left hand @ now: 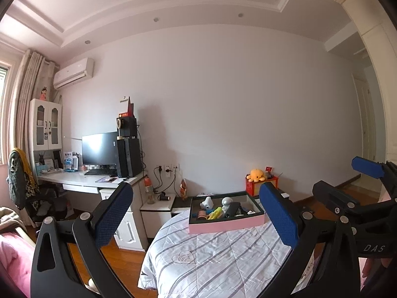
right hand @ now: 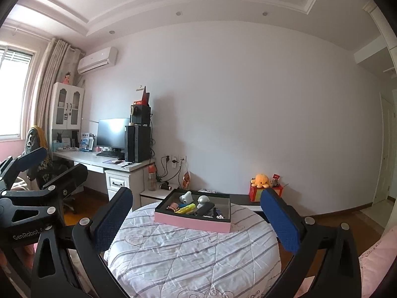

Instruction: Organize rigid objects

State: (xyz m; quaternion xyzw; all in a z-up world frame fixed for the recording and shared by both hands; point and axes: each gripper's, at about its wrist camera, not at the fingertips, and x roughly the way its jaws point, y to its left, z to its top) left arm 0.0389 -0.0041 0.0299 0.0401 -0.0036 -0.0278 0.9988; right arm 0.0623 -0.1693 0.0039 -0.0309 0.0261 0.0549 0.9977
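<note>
While I hold both tools level over the near end of the bed, my left gripper (left hand: 201,213) stands wide open with nothing between its blue pads (left hand: 281,217), and my right gripper (right hand: 198,217) is spread just as wide and just as empty. Each shows at the edge of the other's view: the right one comes in at the right side of the left camera, the left one at the left side of the right camera.

Under and ahead of both lies the quilt (right hand: 188,250), white with grey stripes, over a round-ended bed. On its far part sits the box (right hand: 192,221), pink outside and dark inside, flat on the quilt and well apart from both grippers. In it I can make out a white gadget (right hand: 186,197), a grey round piece (right hand: 203,200), a yellow marker (right hand: 186,208), a black bar (right hand: 206,209) and a small pink roll (right hand: 173,207), all crowded together; the smaller bits at the box's right end are too small for me to tell.

Beyond the bed, against the wall, an orange octopus toy (right hand: 260,180) sits on a red box (right hand: 256,195). To the left stands a white desk (right hand: 99,160) with a monitor (right hand: 111,132) and a black tower (right hand: 137,144).
</note>
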